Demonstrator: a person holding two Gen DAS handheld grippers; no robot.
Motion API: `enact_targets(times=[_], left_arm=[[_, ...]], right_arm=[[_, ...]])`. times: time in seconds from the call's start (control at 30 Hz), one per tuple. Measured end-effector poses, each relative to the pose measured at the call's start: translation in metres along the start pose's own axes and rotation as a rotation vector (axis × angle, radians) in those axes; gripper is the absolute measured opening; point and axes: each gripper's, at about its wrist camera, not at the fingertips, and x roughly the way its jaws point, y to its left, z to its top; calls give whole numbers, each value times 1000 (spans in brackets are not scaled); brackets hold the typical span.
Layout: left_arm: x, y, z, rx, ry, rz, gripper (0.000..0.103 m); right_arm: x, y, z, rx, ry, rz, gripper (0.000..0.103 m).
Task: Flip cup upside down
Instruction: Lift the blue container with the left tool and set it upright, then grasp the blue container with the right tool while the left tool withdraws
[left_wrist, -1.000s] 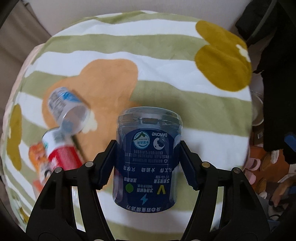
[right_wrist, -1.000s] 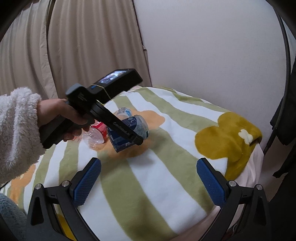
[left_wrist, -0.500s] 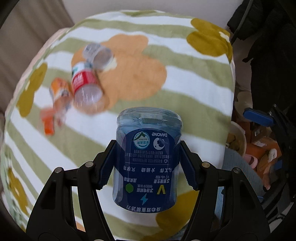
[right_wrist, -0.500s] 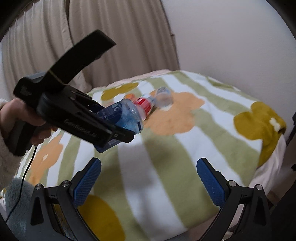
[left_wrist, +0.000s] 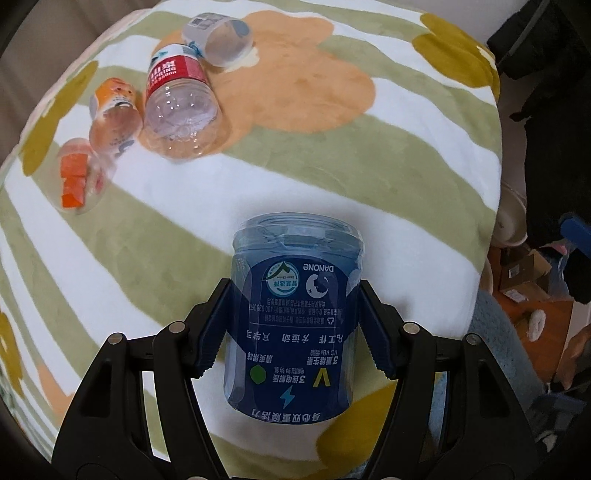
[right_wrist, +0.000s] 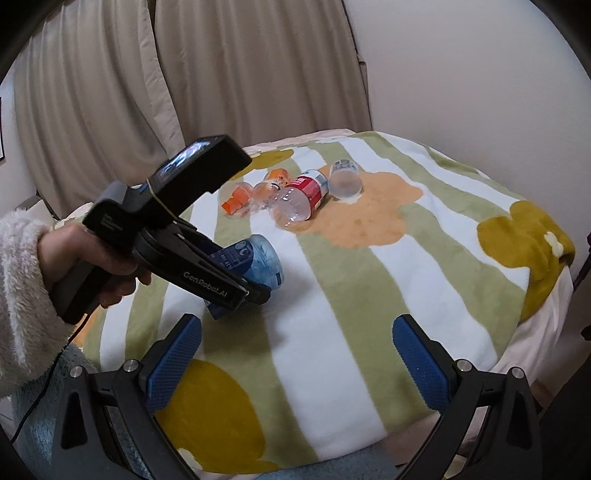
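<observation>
The blue cup sits clamped between the jaws of our left gripper, held tilted above the striped blanket, its label reading upside down to us; our right gripper hangs spread wide, holding nothing; farther off lie a clear bottle, orange cups and a clear cup.

Bottles on blanket

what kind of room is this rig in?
Likely a bedroom at home: a bed under a soft striped green-and-white flower-print blanket, beige pleated curtains behind it, and a person's fluffy white fleece sleeve.
</observation>
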Motion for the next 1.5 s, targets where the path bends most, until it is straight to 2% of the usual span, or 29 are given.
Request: enact_targets(times=[0.13,0.2,0.27,0.6,0.73,0.8,0.97,1.0,1.17,1.2,1.23,1.27,1.33,1.37,1.43,1.47,1.5], left_arm=[[2,0,0,-23,5,-8,63],[1,1,-2,-27,-9,11,70],[1,1,-2,-21,-18,15,103],[-28,8,3,-30,-55,14,103],[-60,13,-16,-43,-99,28,103],[-77,14,-32,-53,-151,42,103],[-113,16,-69,-68,-251,44,103],[-115,17,-74,-73,-262,43,103],[-118,19,-98,-98,-296,9,102],[-115,19,-100,-108,-298,2,103],[-115,22,-104,-116,-301,-4,102],[-113,23,-105,-122,-303,-7,102],[-111,29,-111,-140,-311,-15,103],[-110,32,-113,-148,-315,-18,103],[-109,38,-118,-168,-324,-29,102],[-109,40,-119,-177,-328,-37,102],[-109,43,-121,-188,-334,-46,103]], right_arm=[[-2,-4,-2,13,2,-9,103],[-3,-5,-2,17,3,-11,103],[-3,-6,-2,19,2,-14,103],[-10,-6,2,26,-9,-11,103],[-16,-13,19,99,1,58,103],[-18,-18,35,151,17,97,103],[19,-33,72,428,163,246,103],[36,-32,74,484,207,277,103],[121,-10,61,667,403,317,103],[132,-8,57,696,426,319,101],[145,-6,53,731,454,314,91],[156,-3,48,768,479,316,87],[172,-3,38,838,514,324,84],[176,-3,35,860,529,326,78],[184,-1,31,872,551,307,68],[187,0,31,854,559,294,60],[188,1,34,836,564,296,60]])
